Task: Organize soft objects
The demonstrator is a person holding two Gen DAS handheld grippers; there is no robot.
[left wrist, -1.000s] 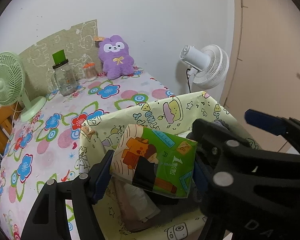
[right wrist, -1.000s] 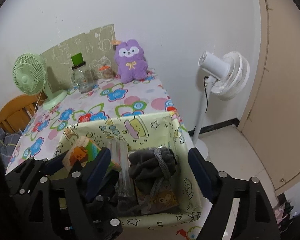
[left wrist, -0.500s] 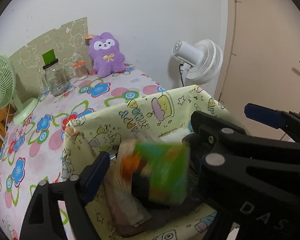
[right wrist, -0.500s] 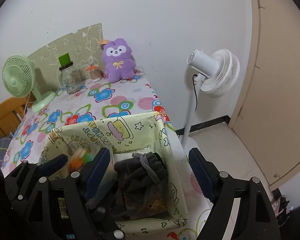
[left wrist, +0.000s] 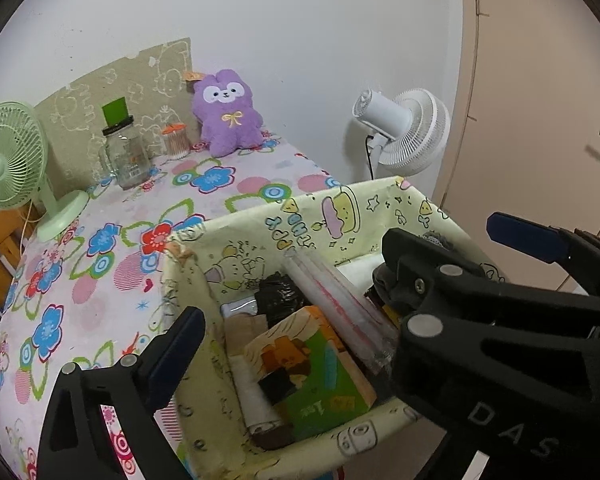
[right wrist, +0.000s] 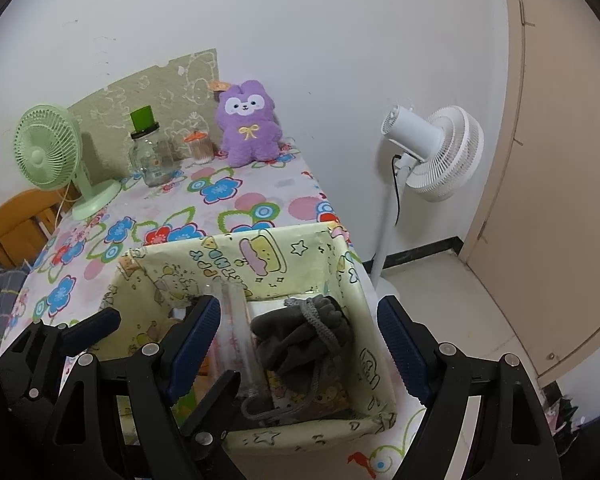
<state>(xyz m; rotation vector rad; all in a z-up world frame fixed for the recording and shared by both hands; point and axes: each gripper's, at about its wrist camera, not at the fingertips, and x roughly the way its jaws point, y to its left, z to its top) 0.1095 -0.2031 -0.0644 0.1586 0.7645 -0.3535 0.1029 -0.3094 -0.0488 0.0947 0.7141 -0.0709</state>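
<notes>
- We see our left gripper (left wrist: 336,280) over the fabric basket (left wrist: 324,216); its jaws have just been opening and now stand wide, pressing on nothing.
- The green tissue pack (left wrist: 316,376) lies released inside the basket, below the jaws, tilted against the basket's near wall and free of both pads.
- A clear plastic sleeve (left wrist: 332,300) leans across the basket just beside the pack, with a crumpled black bag (left wrist: 278,292) behind it toward the far wall.
- Our right gripper (right wrist: 296,344) hangs over the same basket with its jaws apart and empty; a dark grey fleece bundle (right wrist: 300,332) with a grey cord lies in the basket's right half, below the gap, untouched by the pads.
- The basket stands at the near right corner of the tabletop, on the flowered tablecloth (right wrist: 156,216).
- At the far edge of the tabletop, against the wall, the purple plush toy (right wrist: 250,124) sits upright near the far right corner.
- To its left stand a small jar with an orange lid (right wrist: 199,148) and a glass jar with a green top (right wrist: 150,152), well apart from the basket.
- A green desk fan (right wrist: 56,156) stands at the far left corner.
- A white pedestal fan (right wrist: 436,152) stands on the floor beyond the right edge of the tabletop.
</notes>
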